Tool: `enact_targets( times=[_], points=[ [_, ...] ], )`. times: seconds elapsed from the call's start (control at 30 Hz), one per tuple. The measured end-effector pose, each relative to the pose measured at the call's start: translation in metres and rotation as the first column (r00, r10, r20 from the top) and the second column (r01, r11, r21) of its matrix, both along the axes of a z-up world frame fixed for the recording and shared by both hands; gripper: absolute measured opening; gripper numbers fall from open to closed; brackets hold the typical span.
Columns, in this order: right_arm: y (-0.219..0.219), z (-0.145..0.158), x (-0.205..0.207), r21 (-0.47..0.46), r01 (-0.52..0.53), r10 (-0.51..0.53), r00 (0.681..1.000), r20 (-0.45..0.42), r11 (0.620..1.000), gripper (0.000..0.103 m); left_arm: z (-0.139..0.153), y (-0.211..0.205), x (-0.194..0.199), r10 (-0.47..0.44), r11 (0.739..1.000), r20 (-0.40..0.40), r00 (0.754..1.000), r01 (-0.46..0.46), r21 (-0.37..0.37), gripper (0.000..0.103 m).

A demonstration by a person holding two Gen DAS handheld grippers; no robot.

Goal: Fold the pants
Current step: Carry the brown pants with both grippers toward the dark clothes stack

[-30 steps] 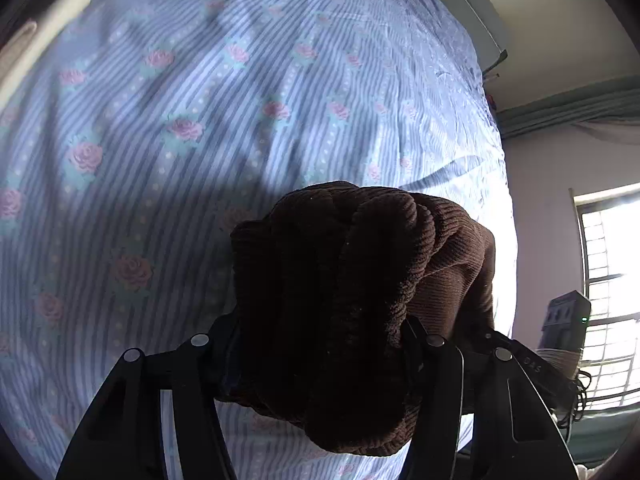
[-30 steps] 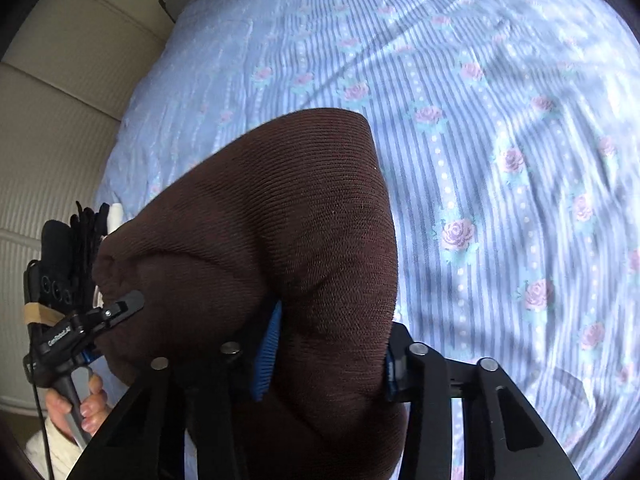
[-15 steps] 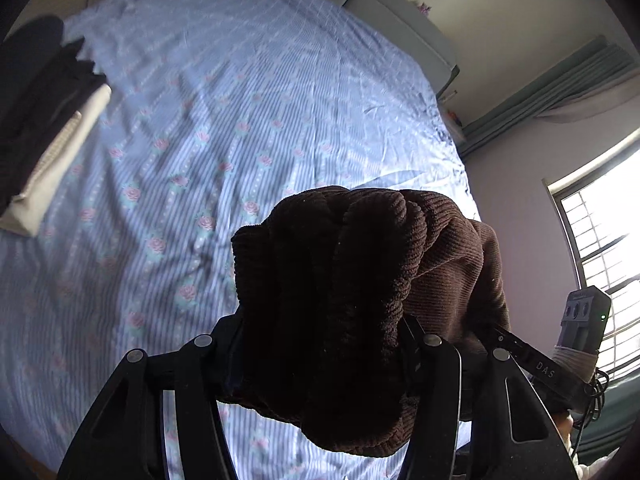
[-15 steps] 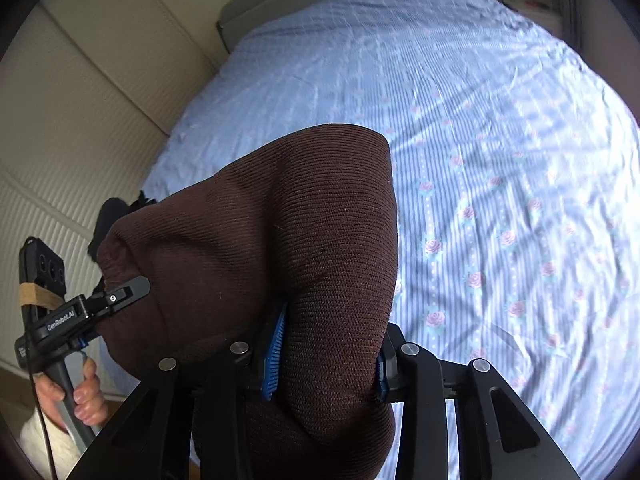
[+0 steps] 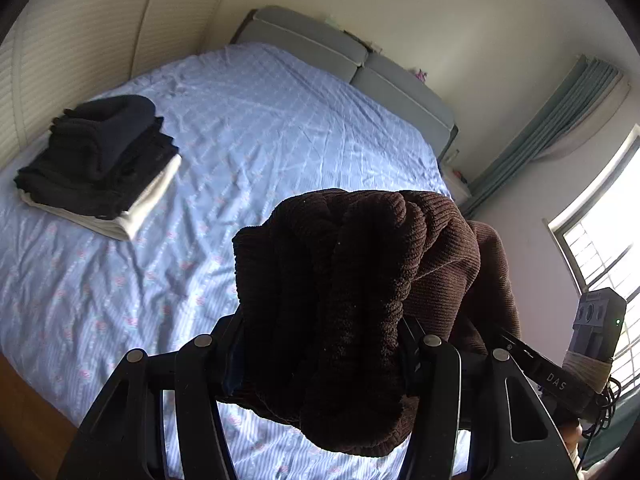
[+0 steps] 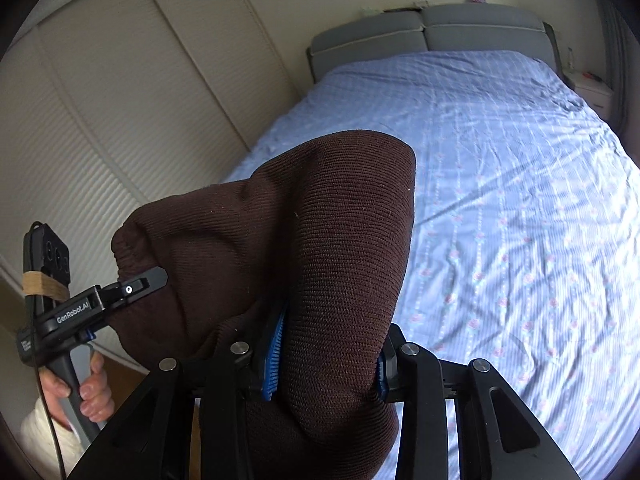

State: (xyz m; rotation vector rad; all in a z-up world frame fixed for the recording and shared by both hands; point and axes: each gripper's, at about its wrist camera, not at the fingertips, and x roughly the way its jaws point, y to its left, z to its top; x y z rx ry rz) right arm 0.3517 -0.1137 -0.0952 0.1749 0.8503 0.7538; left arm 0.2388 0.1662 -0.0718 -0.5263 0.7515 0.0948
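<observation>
Both grippers are up over the bed (image 5: pixel 280 128) with the brown pants (image 5: pixel 344 280) bunched between them. In the left wrist view, the left gripper (image 5: pixel 320 344) has its jaws pinching a thick wad of ribbed fabric, which spills over and hides the fingertips. In the right wrist view, the right gripper (image 6: pixel 324 356) has its jaws clamped on another fold of the pants (image 6: pixel 304 248), blue pads (image 6: pixel 274 360) showing at either side of the cloth.

The left view alone shows a stack of folded clothes (image 5: pixel 100 160) at 10 o'clock, dark items over a pale one, lying on the blue floral sheet well apart from the pants. It also catches a bright window (image 5: pixel 608 248) at 3 o'clock, a green curtain (image 5: pixel 560 120) at 2 o'clock, and the right gripper's side (image 5: pixel 560 380) poking in at 4 o'clock.

The right view alone shows the cream panelled wardrobe doors (image 6: pixel 100 120) at 10 o'clock. At 8 o'clock, the person's left hand (image 6: pixel 84 392) wraps the handle of the left gripper (image 6: pixel 140 284), whose tip is touching the pants. The grey headboard (image 6: pixel 432 32) sits at 12 o'clock here, and appears in the left view too.
</observation>
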Motion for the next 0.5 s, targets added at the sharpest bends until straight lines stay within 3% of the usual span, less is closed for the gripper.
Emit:
enact_targets(
  times=[0.3, 0.5],
  points=[
    [0.068, 0.033, -0.051, 0.009, -0.069, 0.068, 0.996, 0.05, 0.998, 0.036, 0.026, 0.069, -0.071, 0.048, 0.999, 0.069, 0.996, -0.049, 0.003, 0.055],
    [0.143, 0.046, -0.089, 0.021, -0.037, 0.036, 0.998, 0.053, 0.999, 0.036, 0.033, 0.156, -0.108, 0.022, 1.0, 0.079, 0.997, -0.021, -0.016, 0.055]
  ],
)
